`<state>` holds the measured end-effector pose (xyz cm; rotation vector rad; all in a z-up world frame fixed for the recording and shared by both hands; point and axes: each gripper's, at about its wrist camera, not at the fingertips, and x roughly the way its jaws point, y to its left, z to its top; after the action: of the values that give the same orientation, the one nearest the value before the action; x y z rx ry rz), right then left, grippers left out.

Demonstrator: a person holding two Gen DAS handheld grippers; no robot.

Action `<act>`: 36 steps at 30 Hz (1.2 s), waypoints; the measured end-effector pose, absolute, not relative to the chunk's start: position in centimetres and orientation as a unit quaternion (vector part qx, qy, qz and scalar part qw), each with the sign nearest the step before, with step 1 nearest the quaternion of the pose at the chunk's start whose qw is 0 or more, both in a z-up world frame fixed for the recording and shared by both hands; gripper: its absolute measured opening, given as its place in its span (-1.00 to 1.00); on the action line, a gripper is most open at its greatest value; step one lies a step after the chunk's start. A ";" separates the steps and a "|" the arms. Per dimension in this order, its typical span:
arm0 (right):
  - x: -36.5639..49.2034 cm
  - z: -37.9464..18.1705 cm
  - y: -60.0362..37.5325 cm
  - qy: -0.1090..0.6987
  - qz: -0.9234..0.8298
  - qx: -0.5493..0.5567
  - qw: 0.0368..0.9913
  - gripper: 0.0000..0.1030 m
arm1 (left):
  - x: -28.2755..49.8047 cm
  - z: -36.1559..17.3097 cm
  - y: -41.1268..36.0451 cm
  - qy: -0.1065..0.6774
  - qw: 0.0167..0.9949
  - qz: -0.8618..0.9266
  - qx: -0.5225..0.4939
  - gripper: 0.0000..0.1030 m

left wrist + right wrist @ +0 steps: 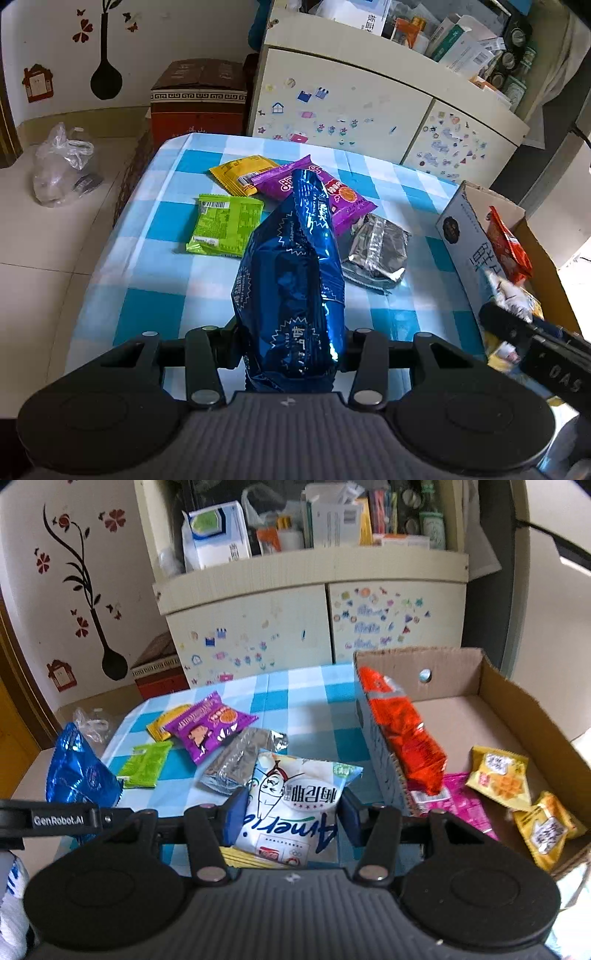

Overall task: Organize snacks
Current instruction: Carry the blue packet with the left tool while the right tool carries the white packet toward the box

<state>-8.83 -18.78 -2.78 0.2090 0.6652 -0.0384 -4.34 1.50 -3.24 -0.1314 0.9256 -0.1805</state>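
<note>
Left gripper (293,345): clamping the lower part of a blue foil bag (291,280), holding it raised and upright above the near edge of the checked tablecloth (155,295).

Right gripper (291,808): pinching a white snack packet (295,805) between both fingers, holding it above the near edge of the cloth, just beside the left wall of the cardboard box (517,701).

Lying on the cloth toward its far edge: a yellow packet (240,173), partly overlapped by a purple packet (314,192). Lying nearer the left edge: a green packet (221,225). Lying nearer the middle, toward the box: a silver foil packet (376,251).

Leaning over the left wall of the box: an orange-red bag (402,734). Lying on the box floor: a pink packet (461,797) and two yellow packets (498,779), close together near the near right corner.

Standing behind the far edge: a cream cabinet (258,627) covered in stickers.
</note>
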 end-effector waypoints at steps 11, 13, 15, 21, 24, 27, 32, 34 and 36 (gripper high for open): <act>-12.4 0.9 -20.4 0.267 -0.014 0.097 0.959 0.02 | -8.0 -1.9 1.5 0.428 0.895 -0.092 -0.081 -0.04; -12.8 1.4 -21.1 0.257 -0.021 0.100 0.961 0.02 | -8.4 -1.6 1.2 0.425 0.897 -0.094 -0.079 -0.04; -13.2 1.9 -22.0 0.250 -0.029 0.107 0.962 0.02 | -8.7 -1.4 0.9 0.424 0.897 -0.096 -0.076 -0.04; -14.3 3.2 -25.1 0.227 -0.052 0.138 0.963 0.02 | -9.1 -0.5 -0.9 0.421 0.897 -0.113 -0.074 -0.04; -14.9 3.7 -26.7 0.218 -0.065 0.153 0.962 0.02 | -9.1 0.3 -2.4 0.416 0.897 -0.130 -0.073 -0.04; -15.4 4.0 -28.3 0.211 -0.079 0.171 0.959 0.02 | -9.0 1.1 -4.4 0.411 0.896 -0.151 -0.070 -0.04; -16.1 4.1 -30.4 0.203 -0.090 0.213 0.952 0.02 | -8.9 2.2 -7.5 0.402 0.895 -0.180 -0.063 -0.04; -16.3 4.1 -31.0 0.200 -0.094 0.220 0.950 0.02 | -8.8 2.6 -8.8 0.400 0.894 -0.191 -0.063 -0.04; -16.4 4.2 -31.4 0.198 -0.097 0.225 0.949 0.02 | -8.7 2.9 -10.0 0.398 0.893 -0.202 -0.060 -0.04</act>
<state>-16.44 -31.40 4.16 0.4577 0.4024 -0.1979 -8.66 -10.02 2.92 -0.1236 0.8255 -0.4189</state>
